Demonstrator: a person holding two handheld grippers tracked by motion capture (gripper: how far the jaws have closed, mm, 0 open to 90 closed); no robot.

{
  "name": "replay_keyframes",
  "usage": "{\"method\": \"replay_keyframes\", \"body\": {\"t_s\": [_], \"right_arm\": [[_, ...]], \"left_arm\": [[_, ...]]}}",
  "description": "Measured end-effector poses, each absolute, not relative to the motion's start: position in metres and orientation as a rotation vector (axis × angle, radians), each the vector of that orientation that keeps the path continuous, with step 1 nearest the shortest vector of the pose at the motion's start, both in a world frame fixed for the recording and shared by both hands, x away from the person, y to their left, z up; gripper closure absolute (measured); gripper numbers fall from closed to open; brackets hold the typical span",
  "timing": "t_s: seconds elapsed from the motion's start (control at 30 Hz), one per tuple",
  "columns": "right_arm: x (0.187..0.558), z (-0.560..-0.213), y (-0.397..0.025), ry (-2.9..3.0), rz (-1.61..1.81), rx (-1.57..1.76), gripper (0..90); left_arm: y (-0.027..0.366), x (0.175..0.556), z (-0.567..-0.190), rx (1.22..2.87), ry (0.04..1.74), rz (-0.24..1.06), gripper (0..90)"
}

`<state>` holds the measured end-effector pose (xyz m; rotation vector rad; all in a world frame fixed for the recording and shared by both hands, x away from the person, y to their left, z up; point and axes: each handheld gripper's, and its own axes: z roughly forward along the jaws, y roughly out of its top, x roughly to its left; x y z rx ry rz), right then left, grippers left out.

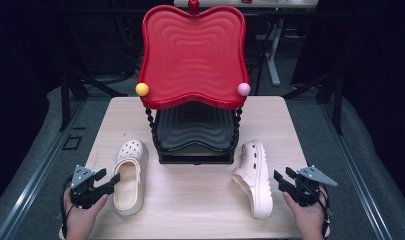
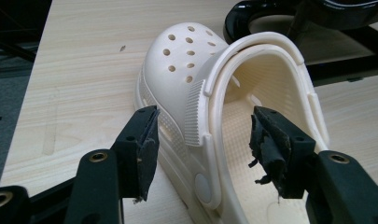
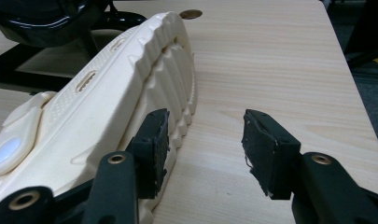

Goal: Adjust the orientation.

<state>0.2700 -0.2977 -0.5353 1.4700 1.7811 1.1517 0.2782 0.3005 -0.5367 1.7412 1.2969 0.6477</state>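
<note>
Pale wood-grain table (image 1: 200, 200) with a two-tier stand at its middle rear: a glossy red, wavy-ribbed plastic tray (image 1: 192, 52) with scalloped outline sits above a black tray (image 1: 194, 131) of the same ribbed form, joined by twisted black posts. A yellow ball (image 1: 142, 89) and a pink ball (image 1: 244, 89) cap the red tray's front corners.

Left of the stand, just off its front corner, a cream foam clog (image 1: 128, 175) rests upright on its sole, toe toward the stand; the toe cap is smooth and pierced with round holes, the footbed finely dimpled, the heel strap ridged at its pivot. The left gripper (image 1: 107, 182), held in the person's left hand (image 1: 82, 220), has its black jaws spread; in the left gripper view they straddle the clog's near side wall (image 2: 196, 140), one worn pad outside, one over the footbed, neither clearly touching.

Right of the stand, a second cream clog (image 1: 254, 177) lies tipped on its side, its thick lugged sole facing the table's right edge. The right gripper (image 1: 280, 180), in the right hand (image 1: 307, 220), is also spread apart; in the right gripper view one jaw lies close against the sole's ridged rim (image 3: 177, 88), the other over bare wood.

Open tabletop lies between the two clogs, in front of the stand, and to the outside of each clog.
</note>
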Motion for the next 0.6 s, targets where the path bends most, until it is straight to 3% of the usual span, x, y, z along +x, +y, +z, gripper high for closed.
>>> {"method": "replay_keyframes", "body": {"t_s": [0.6], "right_arm": [[0.2718, -0.5397, -0.2983, 1.79, 1.166, 1.494, 50.1]], "left_arm": [[0.2984, 0.2787, -0.5368, 1.76, 1.299, 0.678, 47.7]]}}
